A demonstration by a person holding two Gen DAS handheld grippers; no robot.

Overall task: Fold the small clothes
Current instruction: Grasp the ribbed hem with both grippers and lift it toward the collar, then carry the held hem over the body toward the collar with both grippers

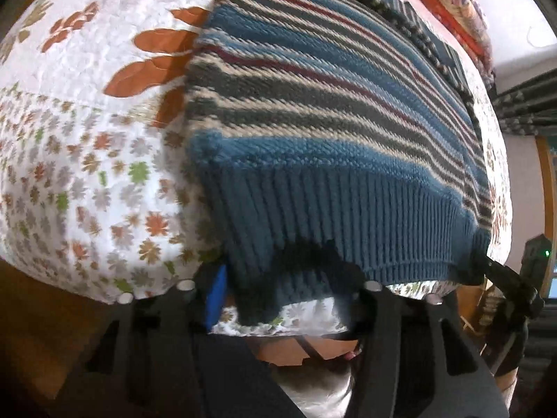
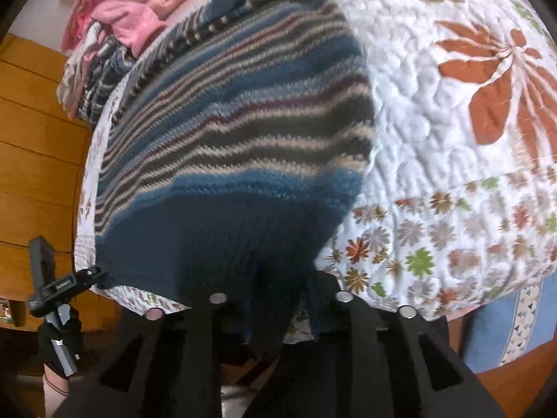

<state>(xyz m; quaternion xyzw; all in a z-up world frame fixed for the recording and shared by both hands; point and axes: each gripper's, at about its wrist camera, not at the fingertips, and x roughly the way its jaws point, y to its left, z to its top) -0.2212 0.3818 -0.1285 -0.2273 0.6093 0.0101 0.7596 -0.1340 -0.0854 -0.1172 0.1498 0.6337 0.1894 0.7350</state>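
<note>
- A striped knitted sweater [image 1: 313,104] in blue, grey, cream and maroon is seen lying flat on a bed covered by a white quilt [image 1: 87,174] printed with orange and green flowers.
- The sweater's ribbed blue hem [image 1: 348,216] is nearest the jaws; its body stretches away ahead of them, so its long axis runs forward from the jaws toward the far side of the bed, with the stripes lying crosswise.
- The left gripper [image 1: 278,296] is placed at one corner of the hem. A fold of the blue ribbing is seen drooping between its jaws, which appear pressed onto it.
- The right gripper [image 2: 278,313] is placed at the other hem corner. Dark blue knit hangs between its jaws, which appear pinched on the cloth, though the contact is shadowed and blurred.
- Each gripper can also be glimpsed at the far edge of the other's view, beside the hem.
- A pile of other clothes, among them a pink garment [image 2: 132,10], is seen beyond the sweater's far end, well ahead of the jaws.
- The step in hand is judged to be the first fold: the hem is gripped at both corners.
- The next move would call for both corners to be lifted together and carried forward evenly over the body, so that the hem is laid square toward the far end without twisting.
</note>
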